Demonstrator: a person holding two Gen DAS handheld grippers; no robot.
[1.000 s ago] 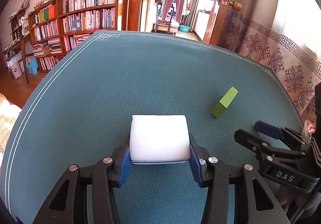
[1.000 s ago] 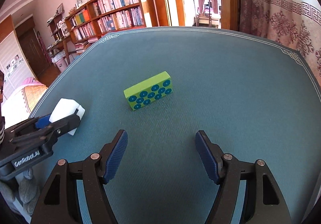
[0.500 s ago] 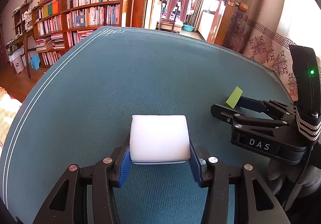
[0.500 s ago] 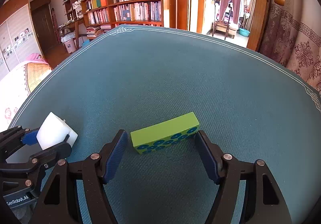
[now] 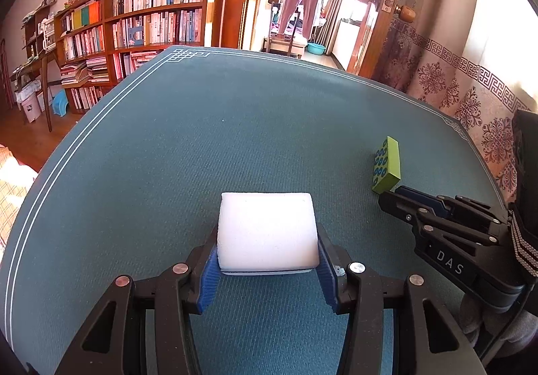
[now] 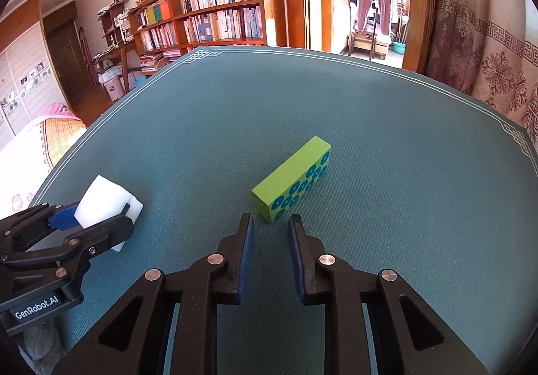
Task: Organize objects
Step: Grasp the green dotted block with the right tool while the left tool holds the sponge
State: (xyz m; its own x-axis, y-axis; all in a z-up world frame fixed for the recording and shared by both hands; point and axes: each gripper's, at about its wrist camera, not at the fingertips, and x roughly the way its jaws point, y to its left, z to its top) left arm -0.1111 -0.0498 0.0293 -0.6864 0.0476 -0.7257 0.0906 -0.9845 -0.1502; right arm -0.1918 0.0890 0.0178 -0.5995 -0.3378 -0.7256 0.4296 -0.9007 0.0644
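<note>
Teal table mat (image 6: 386, 126) – green dotted block (image 6: 292, 183), white sponge (image 6: 107, 200) on it

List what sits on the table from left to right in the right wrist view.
left gripper shut on the white sponge → right gripper, its fingers narrowly apart with nothing between them → green block with blue dots, lying on the blue table mat.

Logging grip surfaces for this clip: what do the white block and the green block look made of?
White block: likely foam or sponge, matte with a fine grainy surface. Green block: hard, probably painted wood or plastic, judging by crisp edges, smooth even colour and printed blue dots.
</note>
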